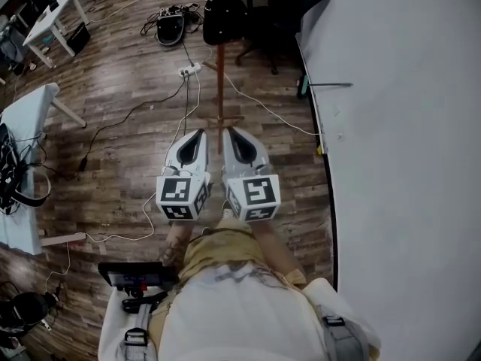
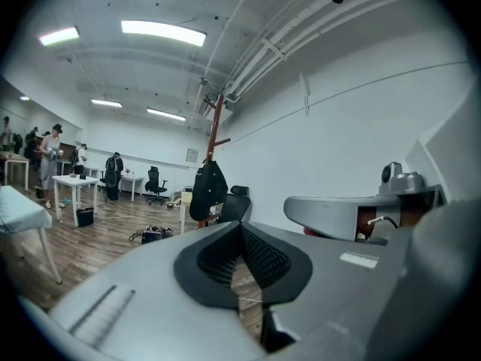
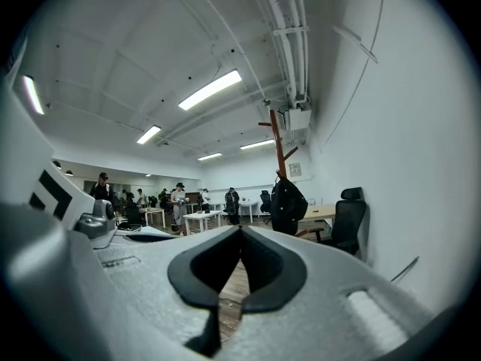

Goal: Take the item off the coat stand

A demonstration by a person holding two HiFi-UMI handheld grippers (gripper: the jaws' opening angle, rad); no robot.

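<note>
Across the wooden floor (image 1: 128,74), straight ahead of the person, a reddish coat stand (image 1: 220,66) rises close to the white wall (image 1: 406,126). A black bag (image 1: 224,17) hangs on the stand, resting against the pole. A black office chair (image 3: 347,216) sits just beside the stand. A white power strip (image 1: 189,70) lies on the boards near the stand's foot, with cables trailing away from it. The left tool (image 1: 199,132) and the right tool (image 1: 228,130) are held side by side. Both point toward the stand and are well apart from the bag. Each tool has its jaws pressed together at the tips, with nothing between them.
</note>
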